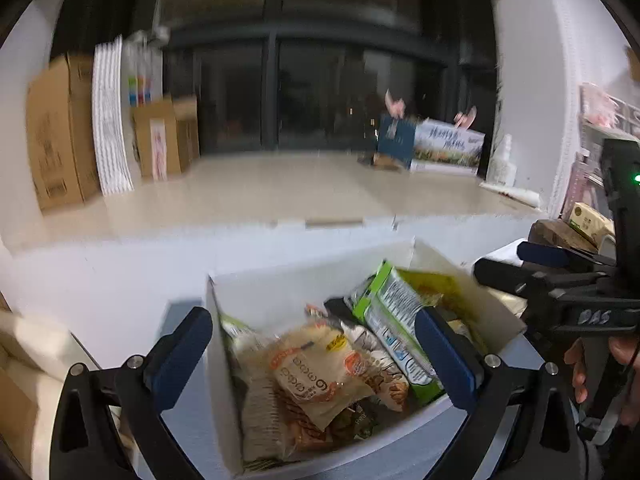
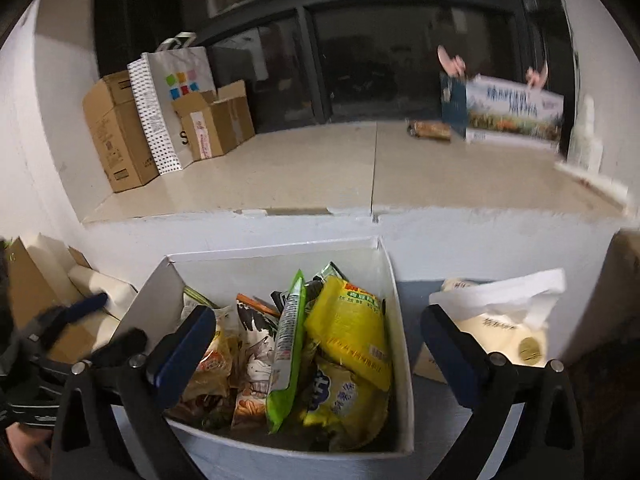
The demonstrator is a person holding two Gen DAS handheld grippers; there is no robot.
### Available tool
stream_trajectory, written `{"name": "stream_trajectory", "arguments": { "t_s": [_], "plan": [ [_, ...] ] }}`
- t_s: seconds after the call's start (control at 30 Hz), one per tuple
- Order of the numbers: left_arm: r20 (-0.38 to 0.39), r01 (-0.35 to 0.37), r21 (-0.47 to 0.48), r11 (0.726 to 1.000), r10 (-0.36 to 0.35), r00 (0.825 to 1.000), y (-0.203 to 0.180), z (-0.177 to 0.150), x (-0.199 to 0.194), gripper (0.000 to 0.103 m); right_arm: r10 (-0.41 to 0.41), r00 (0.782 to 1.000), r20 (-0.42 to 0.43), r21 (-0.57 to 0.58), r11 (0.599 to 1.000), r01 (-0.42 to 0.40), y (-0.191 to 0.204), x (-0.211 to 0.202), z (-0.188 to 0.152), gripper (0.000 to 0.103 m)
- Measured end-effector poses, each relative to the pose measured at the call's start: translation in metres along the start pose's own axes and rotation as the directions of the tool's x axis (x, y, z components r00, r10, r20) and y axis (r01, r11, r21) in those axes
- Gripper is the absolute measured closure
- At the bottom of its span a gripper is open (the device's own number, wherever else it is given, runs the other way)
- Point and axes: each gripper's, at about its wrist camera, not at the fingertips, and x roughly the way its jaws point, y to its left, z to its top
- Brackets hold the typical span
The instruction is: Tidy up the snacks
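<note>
A white open box (image 1: pixel 224 360) (image 2: pixel 400 340) holds several snack packets. Among them are a green and white packet (image 1: pixel 396 328) (image 2: pixel 286 344), a yellow packet (image 2: pixel 348 328) and a beige bun packet (image 1: pixel 320 368). My left gripper (image 1: pixel 316 356) is open and empty, straddling the box's left wall above the snacks. My right gripper (image 2: pixel 320 352) is open and empty, just above the box. The right gripper also shows at the right of the left wrist view (image 1: pixel 520 264), and the left gripper at the left of the right wrist view (image 2: pixel 100 320).
A tissue pack with white tissue (image 2: pixel 504 320) lies right of the box. Cardboard boxes (image 2: pixel 120 132) and a paper bag (image 2: pixel 172 100) stand on the raised ledge at back left, a printed carton (image 2: pixel 512 108) at back right. A white ledge wall (image 2: pixel 440 232) runs behind the box.
</note>
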Motion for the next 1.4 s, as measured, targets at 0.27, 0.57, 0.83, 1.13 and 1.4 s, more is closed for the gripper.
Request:
{"name": "stream_trajectory", "arguments": {
  "t_s": [0.27,0.57,0.83,1.13,1.4],
  "plan": [
    [0.046,-0.105,-0.070,0.992,0.108,0.993,0.004,-0.001,-0.065,0.000,-0.038,0.994,0.099,-0.118,0.992,0.050,0.032,-0.057,-0.030,0.000],
    [-0.022,-0.024,-0.145,0.989,0.021,1.000,0.007,-0.041,-0.118,0.000,-0.056,0.984,0.169,-0.076,0.995,0.070,0.041,-0.133,-0.078,0.000],
    [-0.148,0.016,-0.116,0.993,-0.033,0.989,-0.024,-0.090,-0.147,0.000,-0.051,0.997,0.051,0.005,0.999,0.050,0.039,-0.174,-0.125,0.000],
    [-0.129,0.086,-0.056,0.995,-0.093,0.987,-0.047,-0.103,-0.212,0.000,-0.094,0.989,0.114,0.003,0.996,0.095,0.054,-0.238,-0.149,0.000],
    [-0.112,0.106,-0.039,0.994,-0.110,0.988,-0.056,-0.096,-0.223,0.000,-0.116,0.986,0.120,0.013,0.993,0.115,0.057,-0.249,-0.146,0.000]
  ]
}}
